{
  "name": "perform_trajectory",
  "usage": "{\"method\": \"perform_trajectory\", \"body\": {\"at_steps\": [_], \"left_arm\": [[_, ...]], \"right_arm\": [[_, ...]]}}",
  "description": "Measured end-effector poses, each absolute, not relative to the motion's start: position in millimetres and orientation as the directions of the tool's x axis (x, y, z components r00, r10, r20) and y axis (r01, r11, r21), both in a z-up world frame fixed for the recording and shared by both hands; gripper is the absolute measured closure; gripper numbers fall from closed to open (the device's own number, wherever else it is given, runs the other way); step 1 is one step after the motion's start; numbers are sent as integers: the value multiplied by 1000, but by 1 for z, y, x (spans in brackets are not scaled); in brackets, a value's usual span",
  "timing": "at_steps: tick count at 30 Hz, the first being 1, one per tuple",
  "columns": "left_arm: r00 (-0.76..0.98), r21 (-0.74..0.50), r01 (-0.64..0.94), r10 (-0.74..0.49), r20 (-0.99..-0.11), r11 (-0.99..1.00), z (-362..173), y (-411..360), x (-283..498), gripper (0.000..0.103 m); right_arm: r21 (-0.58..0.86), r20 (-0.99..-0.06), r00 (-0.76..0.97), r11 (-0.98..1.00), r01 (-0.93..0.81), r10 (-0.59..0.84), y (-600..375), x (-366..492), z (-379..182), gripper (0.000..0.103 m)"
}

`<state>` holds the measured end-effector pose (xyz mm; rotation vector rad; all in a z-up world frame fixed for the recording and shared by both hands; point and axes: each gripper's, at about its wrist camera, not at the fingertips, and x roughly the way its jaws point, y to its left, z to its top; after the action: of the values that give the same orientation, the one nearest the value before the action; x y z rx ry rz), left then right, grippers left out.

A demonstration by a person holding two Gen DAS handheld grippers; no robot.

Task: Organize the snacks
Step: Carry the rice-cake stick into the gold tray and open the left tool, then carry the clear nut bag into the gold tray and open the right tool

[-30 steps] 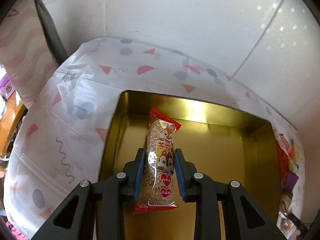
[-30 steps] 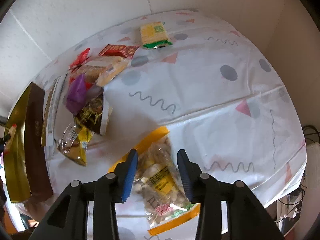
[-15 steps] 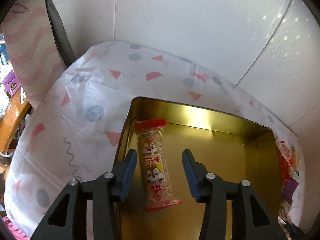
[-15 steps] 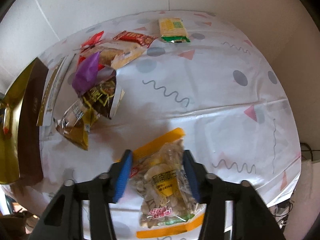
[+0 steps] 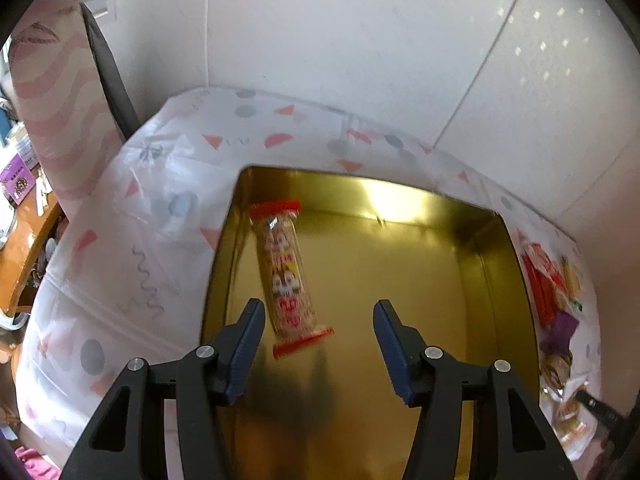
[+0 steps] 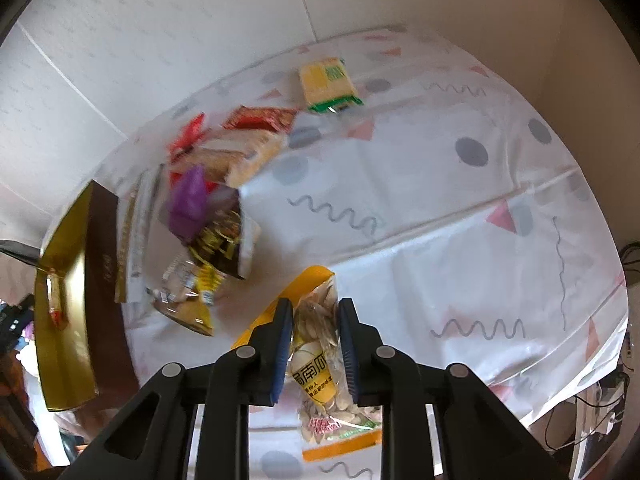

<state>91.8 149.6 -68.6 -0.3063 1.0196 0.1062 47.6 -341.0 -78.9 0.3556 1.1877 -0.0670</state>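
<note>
A long snack stick with red ends and a cartoon print (image 5: 285, 276) lies on the floor of the gold tin (image 5: 400, 196), near its left wall. My left gripper (image 5: 319, 346) hovers just above and behind it, its jaws opening, with nothing pressed between the blue pads. In the right wrist view my right gripper (image 6: 313, 340) is shut on a clear bag of pale seeds with orange edges (image 6: 320, 364), lifted a little off the patterned cloth. The gold tin (image 6: 60, 320) shows at the left edge there, the stick (image 6: 54, 300) inside it.
A heap of snack packets (image 6: 208, 200) lies beside the tin on the patterned tablecloth (image 6: 440, 200). A yellow and green packet (image 6: 326, 84) sits apart at the back. White walls close the far side. A pink patterned chair back (image 5: 52, 100) stands to the left.
My left gripper let go of the snack stick, which now lies in the tin, and drew back with its jaws spreading. My right gripper closed on the seed bag and raised it slightly.
</note>
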Motion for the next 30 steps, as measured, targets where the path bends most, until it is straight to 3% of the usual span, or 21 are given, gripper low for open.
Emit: {"method": "perform_trajectory", "body": {"at_steps": [3, 12, 20, 30], "left_arm": [[515, -195, -216, -58, -855, 957, -72, 144, 87, 41], [541, -170, -163, -56, -839, 972, -63, 136, 75, 41], [558, -139, -152, -32, -829, 978, -58, 143, 67, 39], [559, -110, -160, -2, -829, 981, -56, 158, 56, 37]], "right_arm": [[245, -902, 406, 947, 206, 145, -333, 51, -67, 81], [249, -849, 501, 964, 95, 169, -292, 71, -26, 84], [293, -788, 550, 954, -59, 276, -240, 90, 14, 84], [425, -759, 441, 877, -222, 479, -133, 140, 8, 84]]}}
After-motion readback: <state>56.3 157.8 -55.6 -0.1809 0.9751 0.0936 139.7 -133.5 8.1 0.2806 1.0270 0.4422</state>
